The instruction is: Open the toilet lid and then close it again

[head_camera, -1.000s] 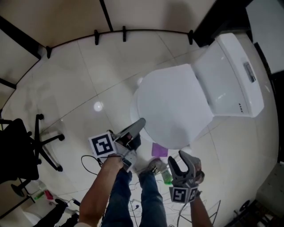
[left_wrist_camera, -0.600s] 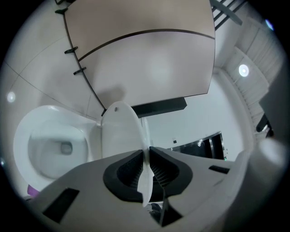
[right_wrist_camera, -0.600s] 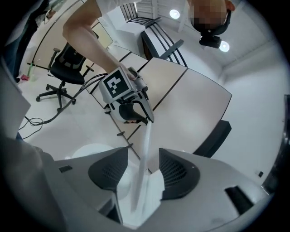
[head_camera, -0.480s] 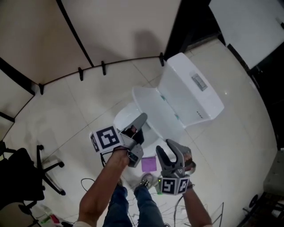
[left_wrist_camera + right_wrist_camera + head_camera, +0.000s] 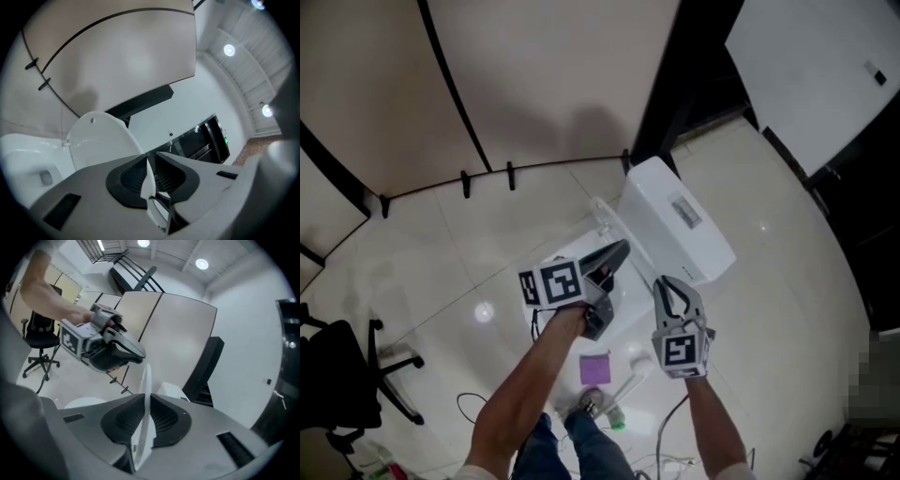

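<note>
The white toilet lid [image 5: 607,225] stands raised, close to the tank [image 5: 675,225]; from the head view I see it nearly edge-on. In the left gripper view its round underside [image 5: 101,140] faces me. My left gripper [image 5: 622,249] [image 5: 149,158] holds the lid's rim; its jaws have just eased open a little, and the thin white edge is still pinched between the pads. My right gripper [image 5: 666,284] [image 5: 146,397] has just closed on the same rim, which rises as a narrow white blade [image 5: 146,376] out of its jaws. The left gripper [image 5: 110,344] also shows there, beyond the lid.
A purple square [image 5: 595,367] and a green-capped bottle [image 5: 614,412] lie on the tiled floor by my feet. An office chair [image 5: 342,389] stands at the far left. A beige partition with a black rail [image 5: 487,173] curves behind the toilet. The bowl [image 5: 28,154] shows below the lid.
The lid went from lying flat on the bowl to standing upright by the tank. Both grippers rose with it. The right gripper's wide jaws have closed on the rim.
</note>
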`<state>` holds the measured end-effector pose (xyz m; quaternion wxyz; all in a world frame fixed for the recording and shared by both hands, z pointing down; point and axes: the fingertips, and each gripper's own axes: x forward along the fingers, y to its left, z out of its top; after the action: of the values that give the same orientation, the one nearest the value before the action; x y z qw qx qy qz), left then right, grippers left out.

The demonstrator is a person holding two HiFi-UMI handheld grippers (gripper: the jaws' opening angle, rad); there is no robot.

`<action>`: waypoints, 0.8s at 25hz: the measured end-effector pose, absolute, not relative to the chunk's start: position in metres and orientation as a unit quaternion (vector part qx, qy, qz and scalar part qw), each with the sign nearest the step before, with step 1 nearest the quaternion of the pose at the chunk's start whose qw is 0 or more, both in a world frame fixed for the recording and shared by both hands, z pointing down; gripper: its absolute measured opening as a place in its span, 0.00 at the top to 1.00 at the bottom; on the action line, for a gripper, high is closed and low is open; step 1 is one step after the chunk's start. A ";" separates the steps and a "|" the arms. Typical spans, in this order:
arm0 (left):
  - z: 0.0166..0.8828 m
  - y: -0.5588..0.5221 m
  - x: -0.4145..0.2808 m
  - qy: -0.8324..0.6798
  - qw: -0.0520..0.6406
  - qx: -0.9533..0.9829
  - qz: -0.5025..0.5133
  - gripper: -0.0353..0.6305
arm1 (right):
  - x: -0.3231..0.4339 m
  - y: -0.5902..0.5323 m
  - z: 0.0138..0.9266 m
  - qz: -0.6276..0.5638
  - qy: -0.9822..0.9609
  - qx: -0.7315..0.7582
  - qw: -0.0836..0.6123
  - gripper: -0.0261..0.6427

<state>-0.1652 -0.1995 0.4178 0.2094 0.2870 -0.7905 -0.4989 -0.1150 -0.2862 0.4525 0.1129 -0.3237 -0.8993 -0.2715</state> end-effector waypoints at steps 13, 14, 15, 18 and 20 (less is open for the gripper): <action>0.350 -0.152 -0.050 -0.866 0.114 0.339 -0.349 0.85 | -0.217 -0.381 0.453 -0.146 -0.931 -0.262 0.210 0.91; 0.348 -0.147 -0.042 -0.870 0.114 0.337 -0.342 0.85 | -0.217 -0.382 0.454 -0.146 -0.929 -0.264 0.212 0.91; 0.347 -0.141 -0.036 -0.874 0.113 0.333 -0.335 0.85 | -0.217 -0.381 0.454 -0.147 -0.929 -0.264 0.213 0.90; 0.343 -0.125 -0.021 -0.883 0.106 0.324 -0.322 0.85 | -0.218 -0.378 0.456 -0.126 -0.933 -0.259 0.215 0.89; 0.337 -0.117 -0.014 -0.889 0.099 0.322 -0.310 0.85 | -0.214 -0.377 0.448 -0.094 -0.939 -0.261 0.204 0.88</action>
<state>-0.0143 -0.1171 0.3366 0.0985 0.3217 -0.8893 -0.3098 -0.2140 -0.3770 0.4482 0.2044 -0.2609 -0.9388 -0.0936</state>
